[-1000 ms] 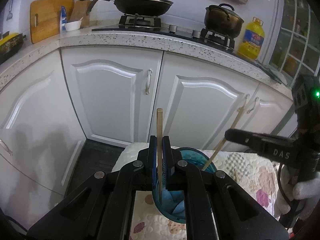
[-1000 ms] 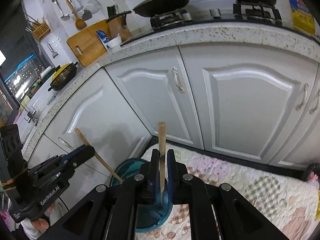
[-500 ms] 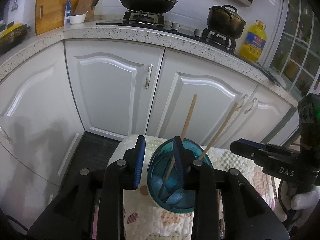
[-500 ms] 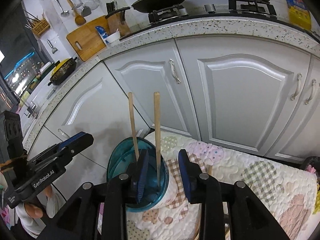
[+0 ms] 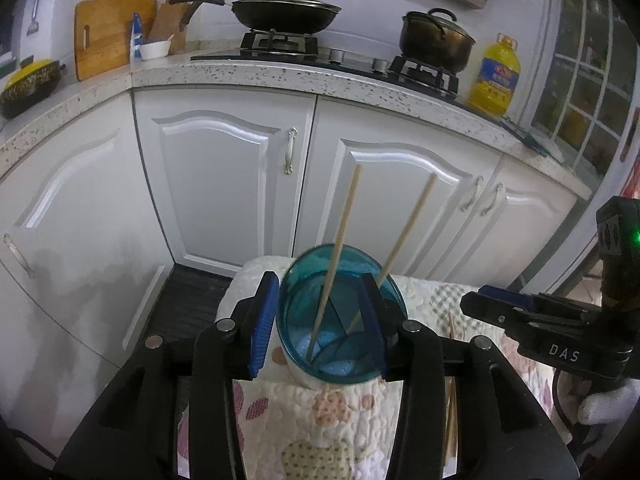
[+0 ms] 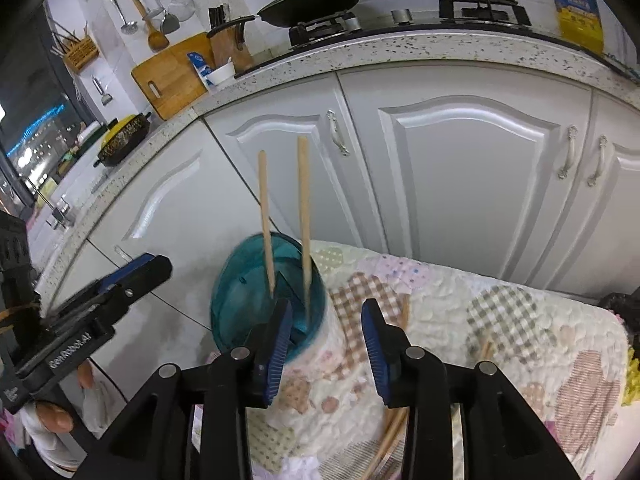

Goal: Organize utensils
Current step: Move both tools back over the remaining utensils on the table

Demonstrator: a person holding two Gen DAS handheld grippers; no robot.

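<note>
With both sets of jaws spread and empty, left gripper (image 5: 318, 322) straddling the teal cup (image 5: 340, 316), right gripper (image 6: 326, 346) just beside its rim. Two chopsticks (image 6: 304, 216) upright inside, leaning apart. Cup near the quilted surface's (image 6: 500, 320) corner; open quilt rightward.

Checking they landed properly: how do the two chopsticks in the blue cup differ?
From the left wrist view, the left chopstick stands steeper and shows more of its length; the right chopstick leans further right and passes behind a jaw. Both are pale wood, tips down in the blue cup, free of either gripper.
</note>
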